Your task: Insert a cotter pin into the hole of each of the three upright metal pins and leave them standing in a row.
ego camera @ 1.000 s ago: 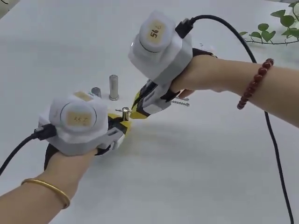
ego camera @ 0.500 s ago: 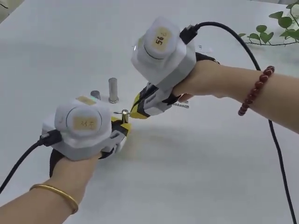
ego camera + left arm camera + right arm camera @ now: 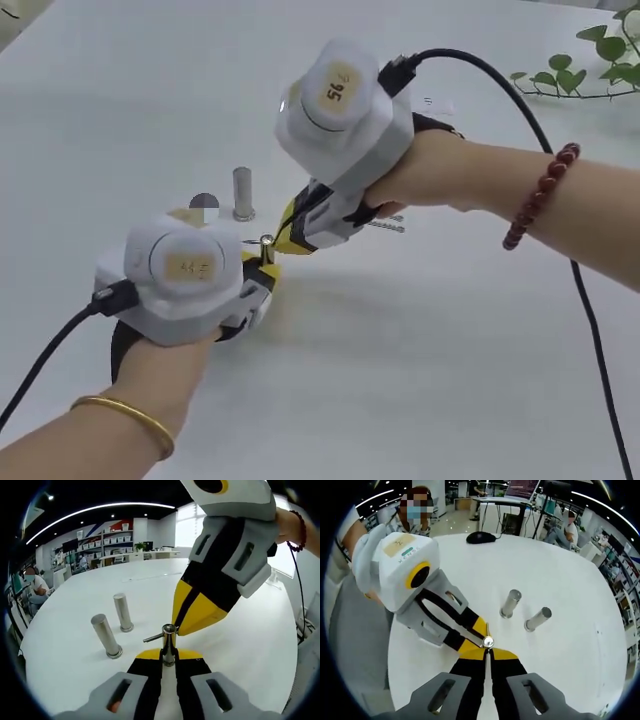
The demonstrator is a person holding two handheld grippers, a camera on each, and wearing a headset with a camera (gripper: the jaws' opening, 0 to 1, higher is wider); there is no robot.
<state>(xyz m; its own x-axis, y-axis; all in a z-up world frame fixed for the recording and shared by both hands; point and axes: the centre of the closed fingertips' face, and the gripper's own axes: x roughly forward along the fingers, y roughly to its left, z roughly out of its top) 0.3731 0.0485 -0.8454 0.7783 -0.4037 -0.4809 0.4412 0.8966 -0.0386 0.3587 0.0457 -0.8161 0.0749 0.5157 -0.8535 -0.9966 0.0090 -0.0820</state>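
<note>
White worktop (image 3: 450, 330) under our head view: left tongs (image 3: 262, 264) and right tongs (image 3: 283, 240) meet at a metal pin (image 3: 267, 243), half hidden. Left gripper view: our tongs clamp that upright pin, a cotter pin (image 3: 152, 638) poking out sideways. Right gripper view: our tongs pinch the cotter pin, its held end hidden; two spare pins (image 3: 510, 603) stand beyond.

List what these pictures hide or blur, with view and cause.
Left gripper view: far end of the thin silver cotter pin, covered by the right gripper.
Head view: one upright silver metal pin, mostly behind the left gripper.
Head view: small metal pieces under the right hand, too small.
</note>
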